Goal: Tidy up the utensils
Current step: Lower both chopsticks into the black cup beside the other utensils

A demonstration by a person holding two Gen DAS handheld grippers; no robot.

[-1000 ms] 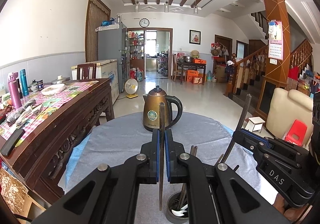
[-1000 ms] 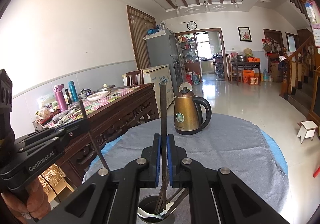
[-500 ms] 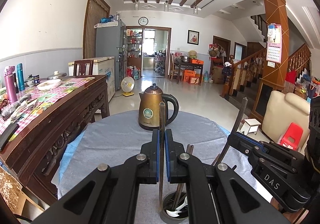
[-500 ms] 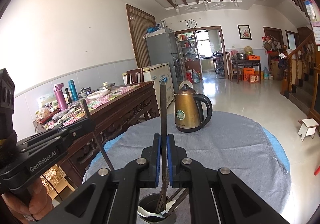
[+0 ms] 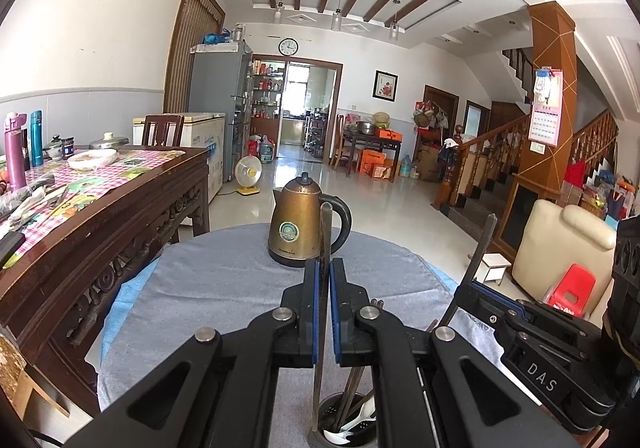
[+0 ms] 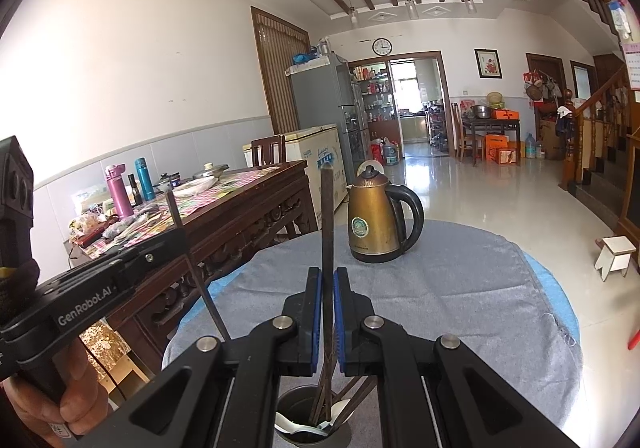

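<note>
Item: utensil holder (image 5: 340, 426), metal, round, at tabletop's near edge, directly under both my grippers; held a white spoon (image 5: 352, 428) + dark chopsticks. Item: left chopstick (image 5: 325, 244), upright, pinched in my left gripper (image 5: 324, 312), jaws nearly closed on it, lower end down in the holder. Item: right chopstick (image 6: 327, 232), upright, clamped in my right gripper (image 6: 328, 316), jaws narrow on it, tip inside holder. Grippers sat side by side, each seen in the other's view. Tabletop (image 6: 460, 288): round, grey cloth over blue. Brass kettle (image 5: 300, 224) w/ black handle stood beyond, well apart from holder. Wooden sideboard (image 5: 120, 207) to left w/ bottles, bowl.
</note>
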